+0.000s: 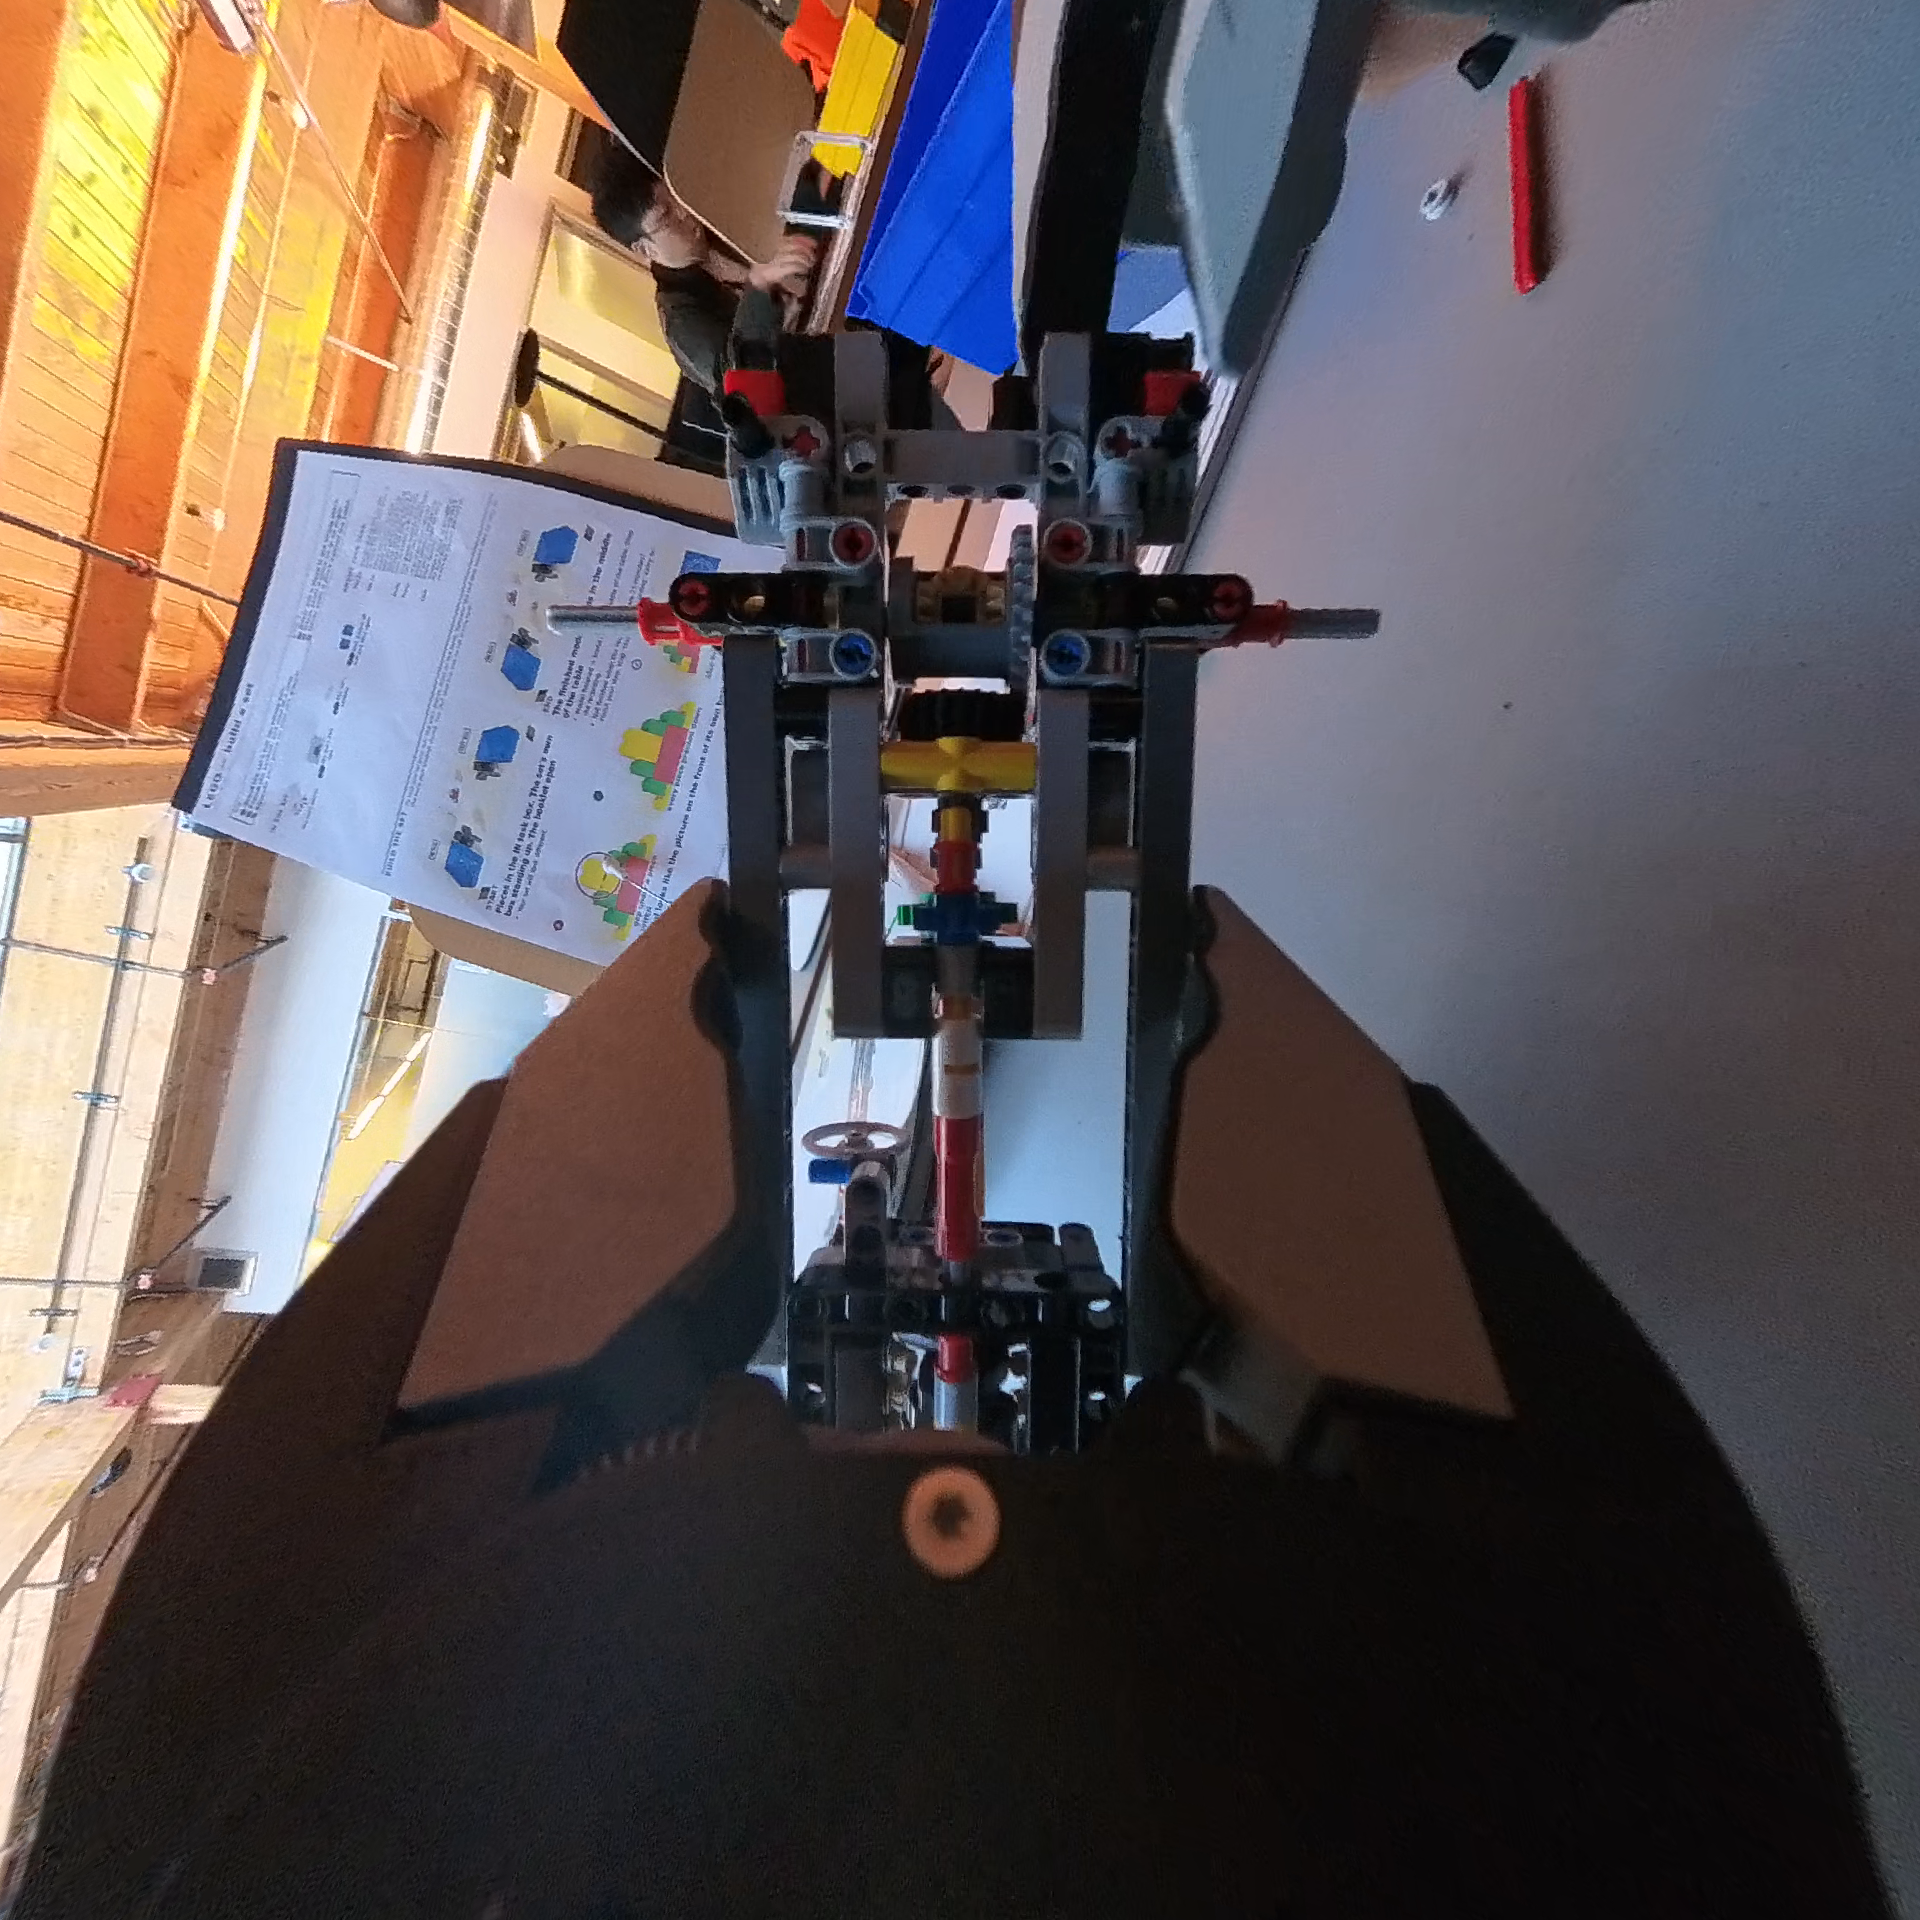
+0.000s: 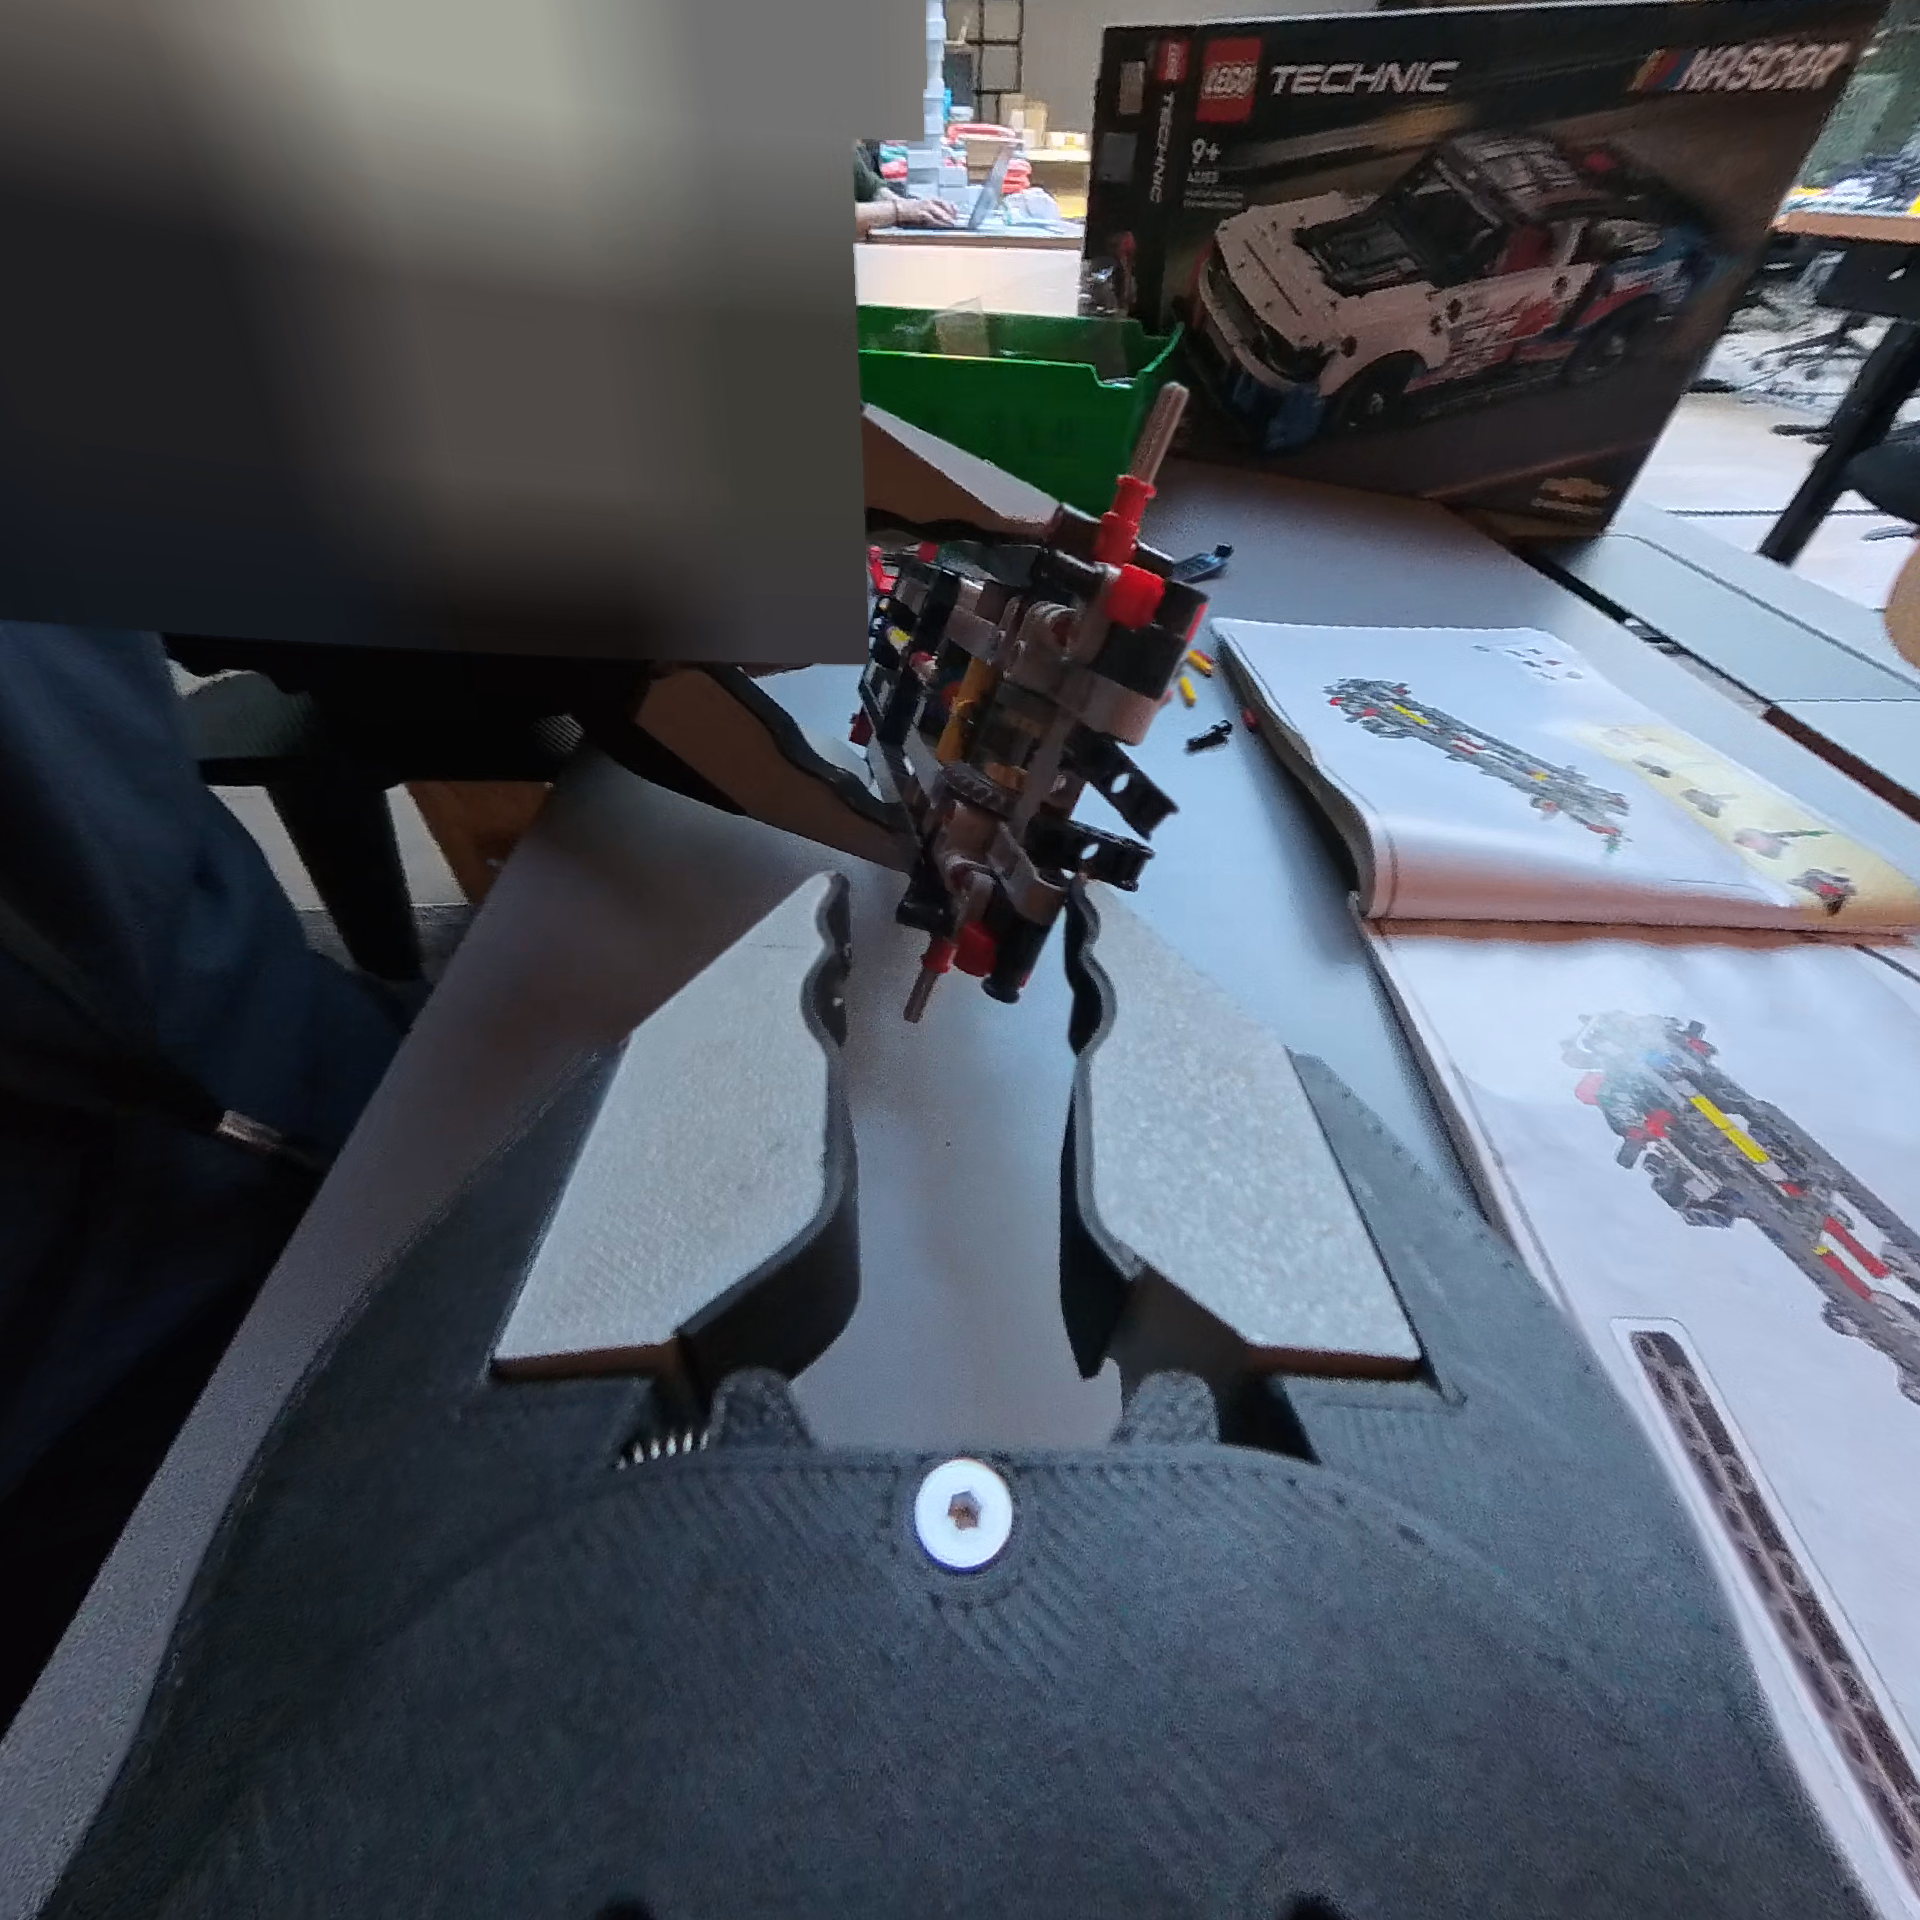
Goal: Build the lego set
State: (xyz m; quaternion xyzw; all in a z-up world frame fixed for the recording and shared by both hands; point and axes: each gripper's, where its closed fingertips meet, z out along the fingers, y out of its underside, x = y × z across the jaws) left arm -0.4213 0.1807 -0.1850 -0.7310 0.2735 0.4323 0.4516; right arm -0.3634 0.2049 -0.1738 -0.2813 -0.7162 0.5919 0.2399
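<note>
Left gripper [image 1: 956, 914] has its fingers spread wide and pressed on the two outer grey rails of a brick-built chassis frame [image 1: 961, 665], held off the grey counter [image 1: 1558, 935]. Right gripper [image 2: 956, 945] is partly open and holds nothing; its tips flank the frame's lower red-tipped axle [image 2: 935, 961]. Judged light and stiff along the rails, but pins and axles could pop off; grip the rails. At 2 o'clock lies an open instruction booklet [image 2: 1538, 790]; at 1 o'clock, a green bin [image 2: 997, 405] and the set's box [image 2: 1455, 260]. Other tables are beyond.
</note>
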